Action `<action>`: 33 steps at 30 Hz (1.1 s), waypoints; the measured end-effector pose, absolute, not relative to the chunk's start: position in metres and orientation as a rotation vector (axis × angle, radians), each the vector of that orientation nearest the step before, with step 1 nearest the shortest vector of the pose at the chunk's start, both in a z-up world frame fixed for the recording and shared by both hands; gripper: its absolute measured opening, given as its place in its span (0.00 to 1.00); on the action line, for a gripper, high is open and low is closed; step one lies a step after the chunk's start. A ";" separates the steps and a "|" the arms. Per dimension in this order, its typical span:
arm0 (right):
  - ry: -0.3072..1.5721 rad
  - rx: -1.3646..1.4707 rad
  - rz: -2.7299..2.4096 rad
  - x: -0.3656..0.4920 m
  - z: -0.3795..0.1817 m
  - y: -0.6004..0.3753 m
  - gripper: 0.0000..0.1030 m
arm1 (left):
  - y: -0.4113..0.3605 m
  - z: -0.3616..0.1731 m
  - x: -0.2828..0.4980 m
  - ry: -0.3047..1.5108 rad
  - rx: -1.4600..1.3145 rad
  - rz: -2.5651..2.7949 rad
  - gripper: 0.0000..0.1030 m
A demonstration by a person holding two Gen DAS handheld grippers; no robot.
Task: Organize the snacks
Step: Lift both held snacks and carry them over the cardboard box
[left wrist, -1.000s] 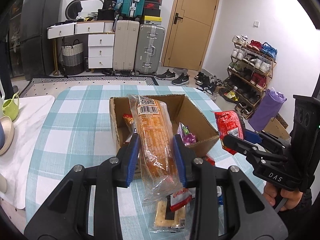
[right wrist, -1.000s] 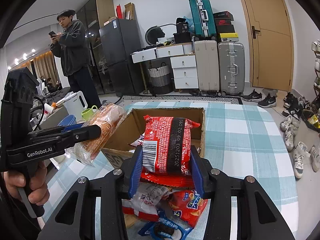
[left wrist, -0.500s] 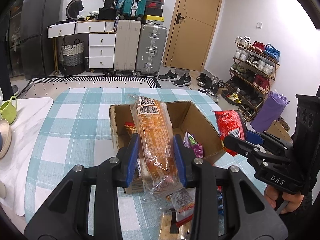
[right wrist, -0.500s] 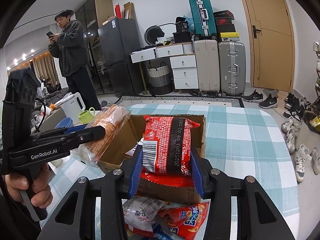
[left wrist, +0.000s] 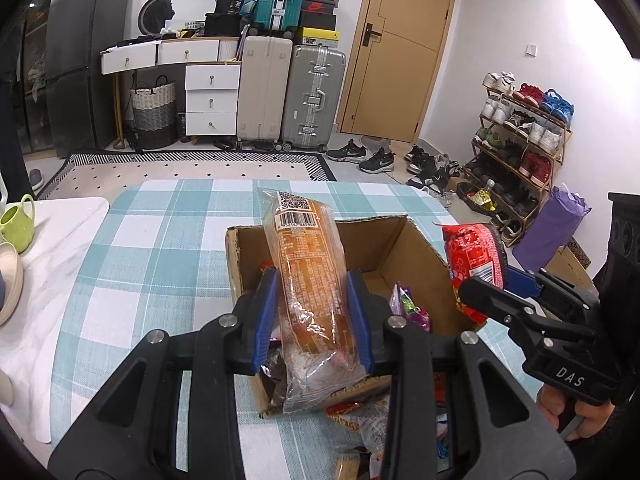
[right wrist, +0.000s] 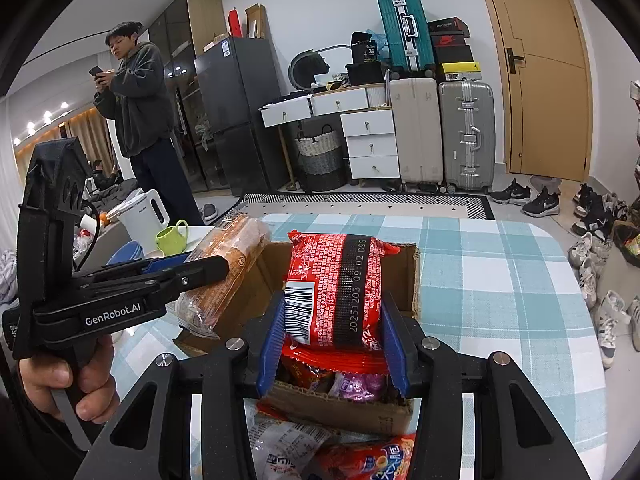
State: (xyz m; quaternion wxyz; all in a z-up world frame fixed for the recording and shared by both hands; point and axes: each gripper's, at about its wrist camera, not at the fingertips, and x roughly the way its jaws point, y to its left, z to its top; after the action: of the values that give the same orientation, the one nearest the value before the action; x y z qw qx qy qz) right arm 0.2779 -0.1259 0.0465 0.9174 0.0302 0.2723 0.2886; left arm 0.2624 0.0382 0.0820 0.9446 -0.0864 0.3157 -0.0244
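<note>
- The left tool [left wrist: 312,320] is clamped on a clear-wrapped bread loaf [left wrist: 310,276] held over the cardboard box [left wrist: 404,248]; the slick film could slide out early.
- The right tool [right wrist: 332,344] grips a red snack packet [right wrist: 340,288] above the same box; both dropping together risks a collision.
- Loose packets [right wrist: 360,456] on the checked desk [right wrist: 500,264] lie against the box's near wall and may get shoved.
</note>
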 end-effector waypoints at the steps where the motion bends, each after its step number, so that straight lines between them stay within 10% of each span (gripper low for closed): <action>1: 0.561 0.061 0.594 0.280 0.046 -0.124 0.43 | 0.039 0.081 0.265 0.646 -0.175 -0.047 0.30; 33: 0.614 0.021 0.582 0.328 0.019 -0.106 0.43 | 0.035 0.032 0.323 0.711 -0.105 -0.039 0.30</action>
State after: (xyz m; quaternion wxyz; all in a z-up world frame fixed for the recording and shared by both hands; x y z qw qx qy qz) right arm 0.3276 -0.1065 0.0192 0.9118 0.0104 0.2979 0.2825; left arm 0.3233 0.0352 0.0322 0.9359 -0.0513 0.3479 -0.0190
